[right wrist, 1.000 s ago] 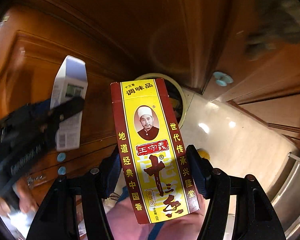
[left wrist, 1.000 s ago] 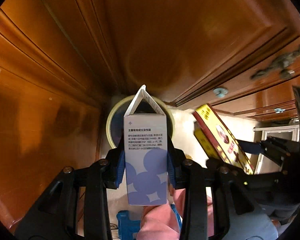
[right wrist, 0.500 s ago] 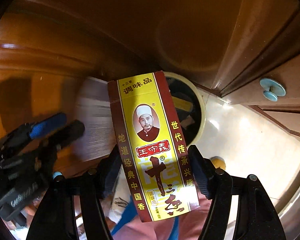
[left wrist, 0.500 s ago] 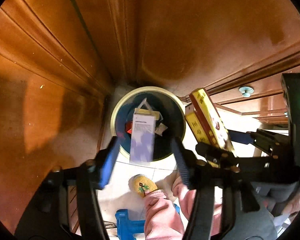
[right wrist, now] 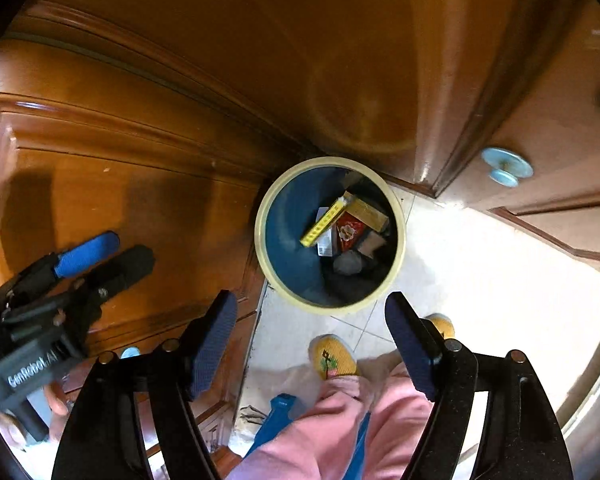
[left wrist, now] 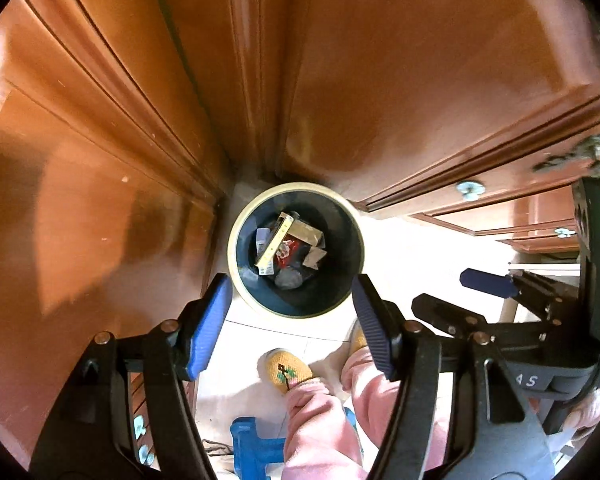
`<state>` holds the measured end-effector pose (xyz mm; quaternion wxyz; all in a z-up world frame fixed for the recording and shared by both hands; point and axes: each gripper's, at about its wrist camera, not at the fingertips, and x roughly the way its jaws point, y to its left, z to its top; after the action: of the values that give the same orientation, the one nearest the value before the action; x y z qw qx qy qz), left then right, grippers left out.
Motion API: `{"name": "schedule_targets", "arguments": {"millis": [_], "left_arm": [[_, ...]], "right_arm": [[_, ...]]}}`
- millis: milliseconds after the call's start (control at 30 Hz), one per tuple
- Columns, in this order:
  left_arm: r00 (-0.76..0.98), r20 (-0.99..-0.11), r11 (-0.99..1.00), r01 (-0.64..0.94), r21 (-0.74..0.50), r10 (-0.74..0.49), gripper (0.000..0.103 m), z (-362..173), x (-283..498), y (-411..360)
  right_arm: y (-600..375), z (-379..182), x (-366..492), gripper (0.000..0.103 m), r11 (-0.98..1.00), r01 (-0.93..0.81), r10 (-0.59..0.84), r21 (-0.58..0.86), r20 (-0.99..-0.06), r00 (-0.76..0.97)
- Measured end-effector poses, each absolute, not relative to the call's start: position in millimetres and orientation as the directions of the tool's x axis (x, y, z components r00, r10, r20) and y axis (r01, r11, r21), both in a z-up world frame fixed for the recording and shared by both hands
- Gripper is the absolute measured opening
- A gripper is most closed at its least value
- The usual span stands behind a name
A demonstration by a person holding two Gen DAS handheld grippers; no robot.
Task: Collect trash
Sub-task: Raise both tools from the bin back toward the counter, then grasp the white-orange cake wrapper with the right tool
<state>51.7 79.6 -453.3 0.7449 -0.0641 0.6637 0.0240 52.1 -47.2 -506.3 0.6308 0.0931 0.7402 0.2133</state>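
Below, a round waste bin is seen on the tiled floor, in the corner of wooden cabinets. Inside it lie the yellow seasoning box and other cartons. Both left tongs and right tongs are empty above the bin's rim, their jaws opening. Such cartons are judged light, crushable, best gripped across flat faces. Room beside the bin is limited by cabinet panels.

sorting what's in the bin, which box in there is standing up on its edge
The yellow spice box: it leans on edge across the pile in the bin, narrow yellow side up. The white box and the other yellow one lie flatter beneath.
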Motion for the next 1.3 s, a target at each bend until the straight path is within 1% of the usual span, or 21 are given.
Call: {"name": "schedule_targets", "arguments": {"millis": [67,167,300,400,500,567,700,833,933,1000,1067,1133,1300], "left_arm": [[0.138,-0.989,0.991,-0.111,-0.077,-0.061,0.059,-431,50,74],[0.185,-0.979,0.990,-0.090,-0.105,-0.087,0.059,-383,45,68],[0.267,-0.956,0.989,-0.044,-0.140,-0.123,0.060,-312,40,55],[0.344,-0.926,0.987,0.004,-0.162,-0.154,0.060,-253,37,45],[0.411,-0.891,0.980,0.054,-0.190,-0.195,0.064,-199,35,37],[0.437,-0.871,0.975,0.094,-0.204,-0.224,0.072,-167,35,32],[0.507,-0.834,0.974,0.176,-0.145,-0.216,0.073,-105,37,19],[0.571,-0.794,0.972,0.213,-0.101,-0.208,0.073,-60,46,12],[0.606,-0.771,0.972,0.227,-0.067,-0.195,0.073,-38,60,7],[0.616,-0.770,0.974,0.225,-0.031,-0.167,0.073,-28,74,3],[0.620,-0.769,0.975,0.221,-0.021,-0.157,0.073,-19,91,0],[0.618,-0.771,0.976,0.216,-0.020,-0.153,0.073,-19,115,0],[0.613,-0.785,0.985,0.174,0.021,-0.091,0.073,-32,191,1]], "right_arm": [[-62,-486,41,0.078,0.891,-0.136,0.409,0.434,-0.895,-0.175],[-73,-439,32,0.078,0.888,-0.163,0.411,0.431,-0.900,-0.144],[-87,-370,23,0.078,0.880,-0.198,0.422,0.431,-0.902,-0.087],[-101,-311,20,0.078,0.881,-0.211,0.432,0.424,-0.902,-0.005],[-114,-248,21,0.078,0.890,-0.216,0.430,0.402,-0.898,0.097],[-121,-210,25,0.078,0.898,-0.215,0.422,0.384,-0.890,0.170],[-140,-141,35,0.078,0.910,-0.193,0.410,0.366,-0.859,0.307],[-154,-80,51,0.078,0.921,-0.172,0.390,0.351,-0.819,0.421],[-162,-54,63,0.078,0.933,-0.175,0.359,0.314,-0.797,0.485],[-169,-38,76,0.078,0.943,-0.182,0.334,0.280,-0.791,0.513],[-177,-30,96,0.078,0.949,-0.194,0.314,0.247,-0.788,0.530],[-180,-30,119,0.078,0.955,-0.204,0.293,0.215,-0.789,0.540],[-195,-59,200,0.078,0.957,-0.240,0.269,0.161,-0.801,0.535]]}}
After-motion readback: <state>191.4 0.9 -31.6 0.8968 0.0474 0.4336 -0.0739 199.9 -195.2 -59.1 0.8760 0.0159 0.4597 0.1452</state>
